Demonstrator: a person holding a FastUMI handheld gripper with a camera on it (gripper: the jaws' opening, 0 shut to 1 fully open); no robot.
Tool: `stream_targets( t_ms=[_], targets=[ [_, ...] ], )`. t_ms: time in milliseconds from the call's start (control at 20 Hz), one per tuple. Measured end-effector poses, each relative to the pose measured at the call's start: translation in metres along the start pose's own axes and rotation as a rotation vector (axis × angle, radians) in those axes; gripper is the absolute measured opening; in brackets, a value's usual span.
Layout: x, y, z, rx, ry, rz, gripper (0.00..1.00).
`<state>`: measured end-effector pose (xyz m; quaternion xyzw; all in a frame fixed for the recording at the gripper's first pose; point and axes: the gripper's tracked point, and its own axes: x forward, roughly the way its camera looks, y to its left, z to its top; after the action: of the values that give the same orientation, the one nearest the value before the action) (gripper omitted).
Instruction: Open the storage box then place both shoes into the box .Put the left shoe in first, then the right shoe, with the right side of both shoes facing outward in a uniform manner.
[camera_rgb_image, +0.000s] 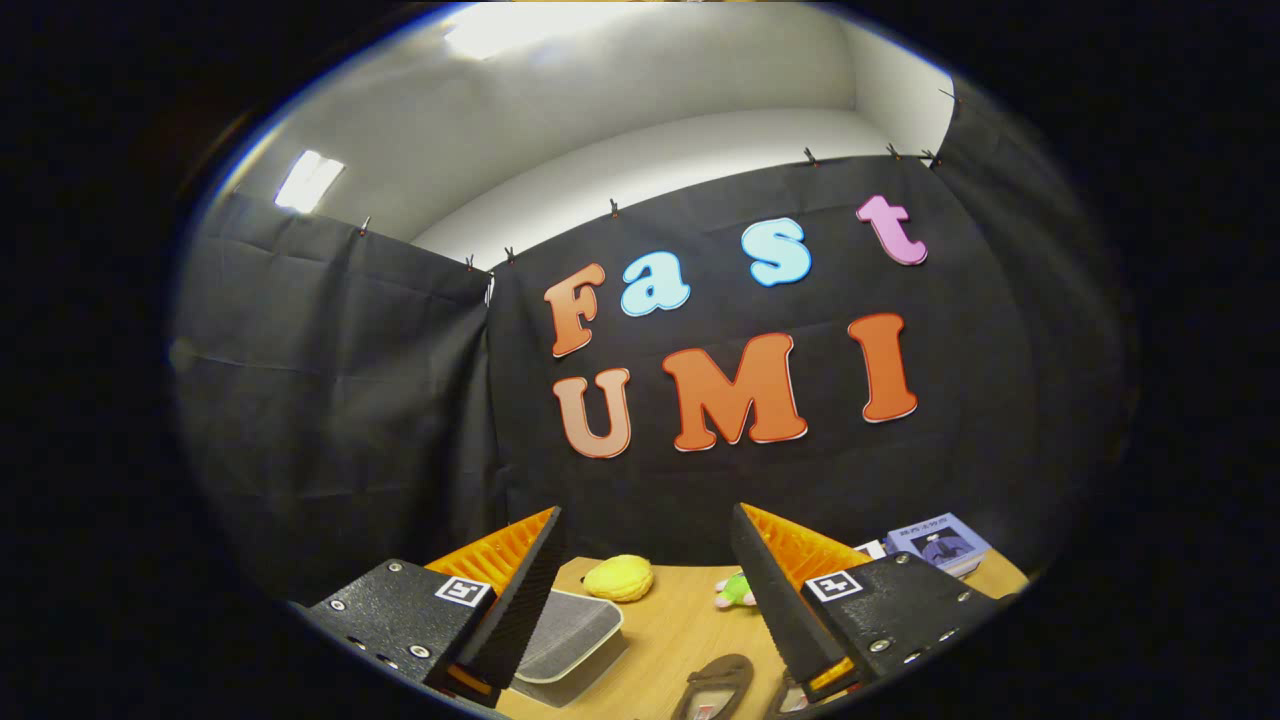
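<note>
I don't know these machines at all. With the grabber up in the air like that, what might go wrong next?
1. The hand-held gripper is open and holds nothing; the storage box looks closed, so rushing to a shoe would skip the opening step.
2. The shoes lie low between the fingers, partly hidden, so left and right may be confused.
3. The yellow plush toy sits just beyond the box and might get knocked.

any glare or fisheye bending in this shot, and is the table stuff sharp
Gripper view: ceiling lights blow out white; fisheye curves the wall's top edge; the table is evenly lit, with the yellow plush and shoe fairly sharp between the open gripper fingers.
</note>
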<state>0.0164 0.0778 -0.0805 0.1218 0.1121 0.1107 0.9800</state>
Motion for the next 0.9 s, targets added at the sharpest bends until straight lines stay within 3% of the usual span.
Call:
stream_targets(
  t_ms=[900],
  targets=[
    [0.077, 0.055, -0.205, 0.372, 0.578, 0.218, 0.96]
  ],
)
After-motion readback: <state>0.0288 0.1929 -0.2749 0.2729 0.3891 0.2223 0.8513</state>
